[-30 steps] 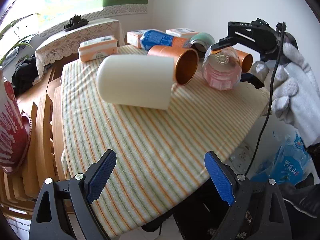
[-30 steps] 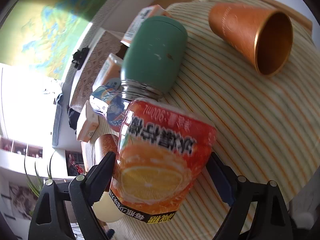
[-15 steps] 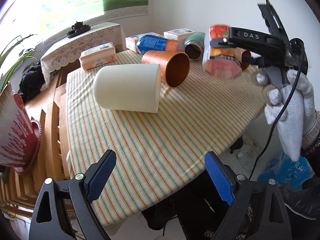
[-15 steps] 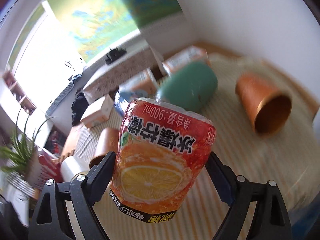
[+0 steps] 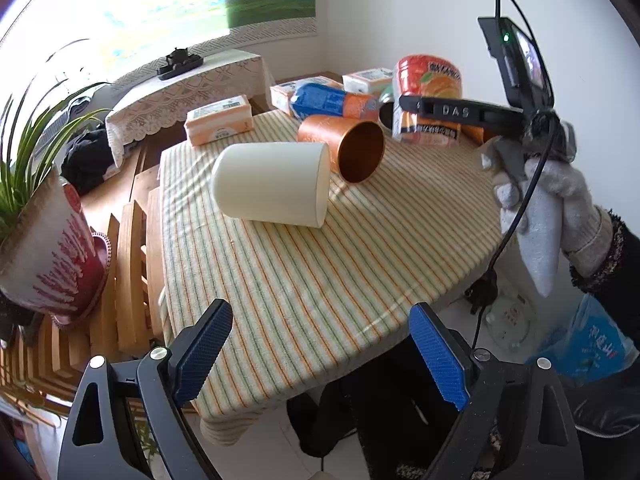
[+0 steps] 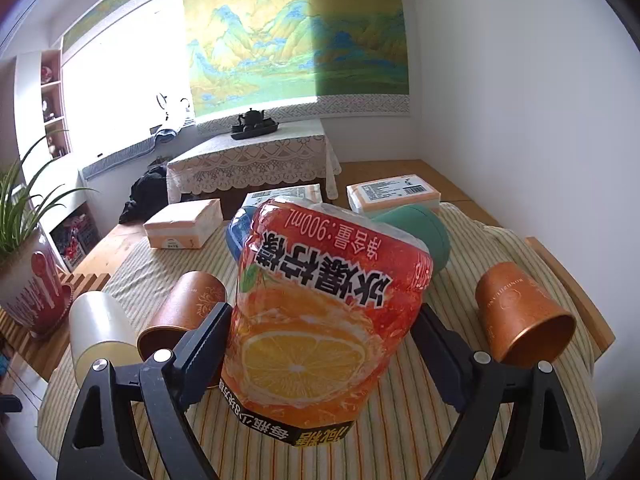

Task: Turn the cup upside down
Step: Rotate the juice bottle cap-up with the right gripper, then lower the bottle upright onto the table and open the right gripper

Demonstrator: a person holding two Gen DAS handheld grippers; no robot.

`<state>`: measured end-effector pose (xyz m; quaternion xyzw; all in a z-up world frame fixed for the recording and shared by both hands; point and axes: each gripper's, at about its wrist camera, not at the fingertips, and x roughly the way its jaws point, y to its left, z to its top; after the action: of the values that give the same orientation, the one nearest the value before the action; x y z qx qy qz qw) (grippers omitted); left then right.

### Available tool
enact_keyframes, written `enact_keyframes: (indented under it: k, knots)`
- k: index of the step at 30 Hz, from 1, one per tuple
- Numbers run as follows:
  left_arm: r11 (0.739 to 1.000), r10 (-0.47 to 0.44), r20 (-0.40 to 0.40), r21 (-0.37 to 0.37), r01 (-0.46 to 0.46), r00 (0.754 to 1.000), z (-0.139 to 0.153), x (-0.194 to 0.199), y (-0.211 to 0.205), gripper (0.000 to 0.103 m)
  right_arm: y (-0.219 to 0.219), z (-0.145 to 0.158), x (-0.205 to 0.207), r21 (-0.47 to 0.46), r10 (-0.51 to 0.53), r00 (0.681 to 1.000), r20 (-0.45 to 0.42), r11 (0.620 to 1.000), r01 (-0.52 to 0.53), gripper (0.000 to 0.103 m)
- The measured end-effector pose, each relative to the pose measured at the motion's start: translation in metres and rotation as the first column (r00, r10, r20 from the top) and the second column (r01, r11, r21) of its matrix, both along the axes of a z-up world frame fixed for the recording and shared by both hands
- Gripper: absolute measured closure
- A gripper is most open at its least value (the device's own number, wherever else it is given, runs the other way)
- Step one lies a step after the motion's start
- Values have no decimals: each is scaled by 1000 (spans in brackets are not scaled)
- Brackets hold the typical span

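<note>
Right tool (image 6: 320, 344) gripping orange-labelled clear plastic cup (image 6: 328, 320), label print reading inverted, cup standing upside down at far side of striped-cloth worktop (image 5: 320, 280). Whether base is touching cloth: cannot tell. Left tool (image 5: 320, 356) hanging wide apart over near worktop edge, holding nothing. Cream cylindrical cup (image 5: 272, 184) and copper metal cup (image 5: 344, 148) lying on sides, touching each other.

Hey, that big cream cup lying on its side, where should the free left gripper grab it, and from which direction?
Grip the cream cup across its smooth round body midway along, coming from above with the open left gripper; the copper cup crowds its rim end.
</note>
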<state>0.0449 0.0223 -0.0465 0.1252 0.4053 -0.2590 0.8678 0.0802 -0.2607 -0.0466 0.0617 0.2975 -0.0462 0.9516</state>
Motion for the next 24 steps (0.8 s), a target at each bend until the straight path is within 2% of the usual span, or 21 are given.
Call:
enact_keyframes:
  k: [2,6,12,16,18,24]
  knots:
    - [1000,2,-6,-8,-2,1000,1,0,-1,11,7,-1,2,-19,30,1000,-5,999,-30,17]
    - [1000,-10,-3,11,10,1000,1,-5,-7,11,18,-1,-5,-129,55,998,27,990,-51,17]
    - [999,-28,-1,18,28,1000,1,-10,-17,11,6,-14,-8,-144,28,999,-18,989,-30,17]
    - [999,-34,-7,26,34,999,0,-10,-21,11,11,-16,-16,-187,41,999,-10,982,-42,17]
    - [999,-27,-4,27,27,1000,0,-11,-22,11,13,-19,-18,-175,61,998,-20,983,-64,17]
    - [1000,-12,-25,-18,11,1000,-3,-14,-20,11,19,-22,-28,-165,69,998,-15,984,-70,16]
